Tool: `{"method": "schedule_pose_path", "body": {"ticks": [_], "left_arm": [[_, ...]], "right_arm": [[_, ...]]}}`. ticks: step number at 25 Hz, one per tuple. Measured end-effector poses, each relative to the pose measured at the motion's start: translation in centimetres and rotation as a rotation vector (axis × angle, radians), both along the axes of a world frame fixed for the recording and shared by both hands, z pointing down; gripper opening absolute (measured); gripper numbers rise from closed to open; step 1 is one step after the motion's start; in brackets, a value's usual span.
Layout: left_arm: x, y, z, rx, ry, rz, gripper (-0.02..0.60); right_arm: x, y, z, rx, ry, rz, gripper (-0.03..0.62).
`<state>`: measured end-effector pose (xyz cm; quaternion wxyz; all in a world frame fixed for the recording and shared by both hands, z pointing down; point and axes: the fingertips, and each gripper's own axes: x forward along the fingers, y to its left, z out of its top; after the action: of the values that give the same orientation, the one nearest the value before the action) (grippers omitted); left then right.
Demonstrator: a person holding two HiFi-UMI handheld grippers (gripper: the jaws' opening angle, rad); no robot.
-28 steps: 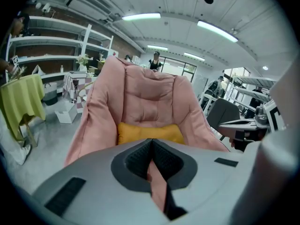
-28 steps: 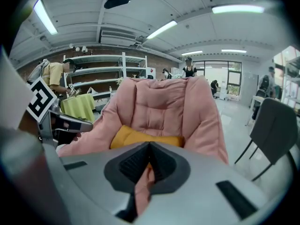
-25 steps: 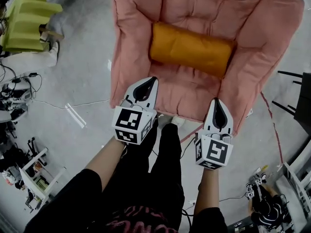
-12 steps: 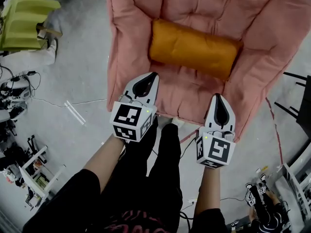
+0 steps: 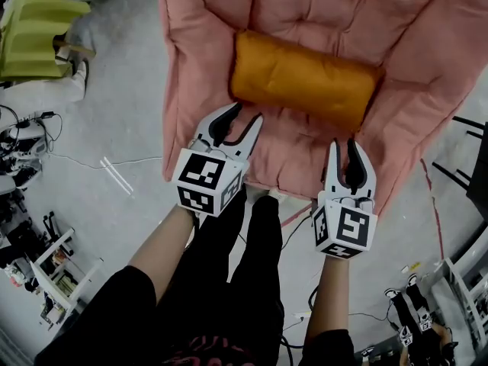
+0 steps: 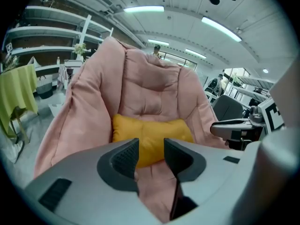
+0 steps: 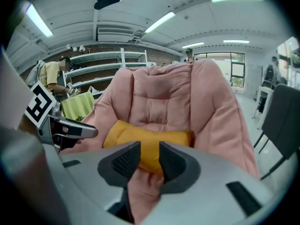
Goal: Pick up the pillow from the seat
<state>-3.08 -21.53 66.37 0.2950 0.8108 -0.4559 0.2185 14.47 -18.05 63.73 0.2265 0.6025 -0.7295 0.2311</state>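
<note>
An orange pillow (image 5: pixel 305 78) lies across the seat of a pink padded chair (image 5: pixel 206 59); it also shows as the pillow (image 6: pixel 152 132) in the left gripper view and the pillow (image 7: pixel 145 142) in the right gripper view. My left gripper (image 5: pixel 245 117) hovers over the seat's front left, just short of the pillow's left end. Over the front edge, below the pillow's right end, hangs my right gripper (image 5: pixel 347 145). Both grippers' jaws have just been opening and stand apart with nothing between them.
A yellow-green cloth-covered object (image 5: pixel 38 33) stands at the far left on the grey floor (image 5: pixel 114 128). Cables and small gear (image 5: pixel 23 139) lie along the left edge. A dark chair's legs (image 5: pixel 469 143) show at the right. The person's legs (image 5: pixel 244 258) stand before the chair.
Both grippers have moved forward over the seat toward the pillow. Their jaws, shut in the earlier frames, now stand open.
</note>
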Motion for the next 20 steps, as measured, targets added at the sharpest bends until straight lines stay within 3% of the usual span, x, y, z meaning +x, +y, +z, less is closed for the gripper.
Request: {"method": "schedule_pose_path", "body": {"ticks": [11, 20], "left_arm": [[0.3, -3.0, 3.3, -0.034, -0.034, -0.025, 0.261], [-0.1, -5.3, 5.9, -0.039, -0.091, -0.069, 0.304]], "right_arm": [[2.0, -1.8, 4.4, -0.097, -0.032, 0.027, 0.257], [3.1, -4.0, 7.2, -0.129, -0.019, 0.057, 0.298]]}}
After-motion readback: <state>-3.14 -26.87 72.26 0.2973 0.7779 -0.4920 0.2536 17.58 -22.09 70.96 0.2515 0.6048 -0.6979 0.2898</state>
